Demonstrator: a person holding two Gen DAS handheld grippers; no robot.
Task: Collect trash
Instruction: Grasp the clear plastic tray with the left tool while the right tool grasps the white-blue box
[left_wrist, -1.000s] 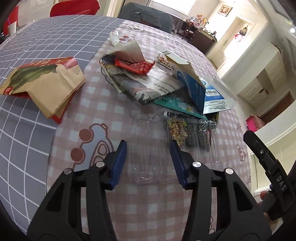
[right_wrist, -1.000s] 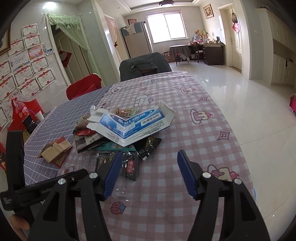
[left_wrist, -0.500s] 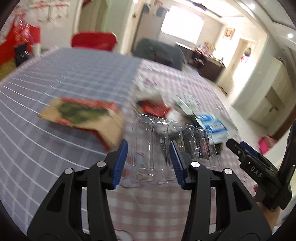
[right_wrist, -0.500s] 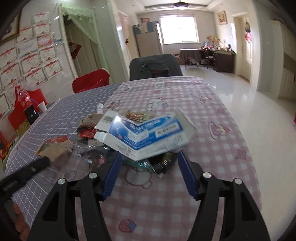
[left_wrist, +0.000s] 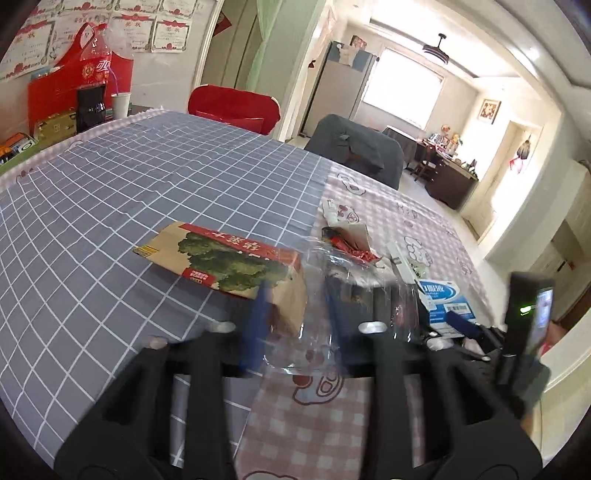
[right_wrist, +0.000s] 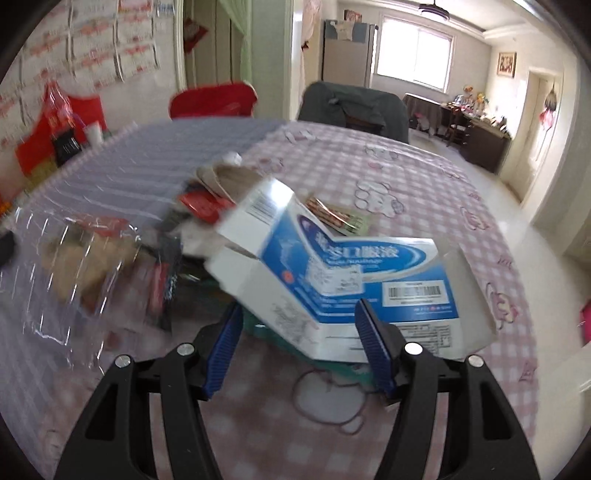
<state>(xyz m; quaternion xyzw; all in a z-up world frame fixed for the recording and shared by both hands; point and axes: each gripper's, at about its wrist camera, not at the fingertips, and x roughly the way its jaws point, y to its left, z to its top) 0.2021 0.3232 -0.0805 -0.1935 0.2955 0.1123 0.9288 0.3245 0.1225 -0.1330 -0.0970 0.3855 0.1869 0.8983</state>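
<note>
My left gripper (left_wrist: 295, 321) is blurred and its jaws are closing on a clear plastic blister tray (left_wrist: 317, 295), which hangs between the blue pads above the cloth. From the right wrist the same tray (right_wrist: 74, 266) shows at the left, raised off the table. My right gripper (right_wrist: 299, 343) stands open, and the near corner of a torn blue-and-white carton (right_wrist: 351, 266) reaches between its fingers without touching the pads. Behind the carton lies a heap of wrappers, among them a red one (right_wrist: 203, 203) and a foil strip (right_wrist: 332, 214).
A flattened brown-and-red paper bag (left_wrist: 229, 262) lies on the grey checked cloth (left_wrist: 110, 221), left of the heap. A thin loop of string (right_wrist: 328, 395) rests on the pink cloth near me. A red chair (left_wrist: 232, 107) and a grey chair (left_wrist: 354, 147) stand at the far side.
The left gripper has risen and tipped upward with the clear tray, and its jaws have narrowed on it. The right gripper has moved in on the blue-and-white carton, which now looms between its fingers.
</note>
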